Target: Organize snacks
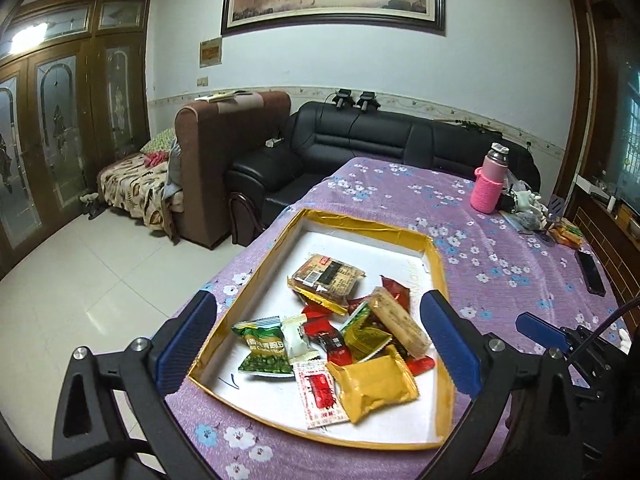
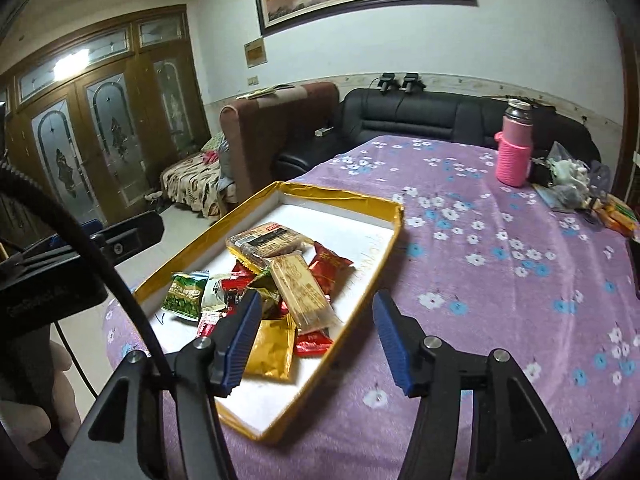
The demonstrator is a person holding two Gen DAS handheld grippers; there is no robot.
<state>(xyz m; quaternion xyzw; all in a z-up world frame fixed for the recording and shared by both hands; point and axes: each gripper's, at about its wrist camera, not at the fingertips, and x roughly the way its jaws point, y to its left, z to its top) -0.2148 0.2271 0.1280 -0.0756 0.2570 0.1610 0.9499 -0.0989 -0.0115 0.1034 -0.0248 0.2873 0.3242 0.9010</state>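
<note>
A shallow gold-rimmed tray (image 1: pixel 360 225) (image 2: pixel 340 193) with a white floor lies on the purple flowered tablecloth (image 1: pixel 500 264). A pile of wrapped snacks lies in it: a green pea packet (image 1: pixel 264 350), a gold packet (image 1: pixel 372 384), a beige bar (image 1: pixel 396 322), a brown cake packet (image 1: pixel 326 276) and red packets. My left gripper (image 1: pixel 318 300) hovers over the tray's near end, open wide with nothing between its blue pads. My right gripper (image 2: pixel 316 300) is open above the tray's right rim, also empty. Its blue finger (image 1: pixel 540 330) shows at the right of the left wrist view.
A pink bottle (image 1: pixel 490 184) (image 2: pixel 516 152) stands at the table's far right beside a heap of small items (image 2: pixel 572 184). A black flat device (image 1: pixel 590 272) lies near the right edge. The table's left edge drops to a tiled floor (image 1: pixel 88 280); sofas stand behind.
</note>
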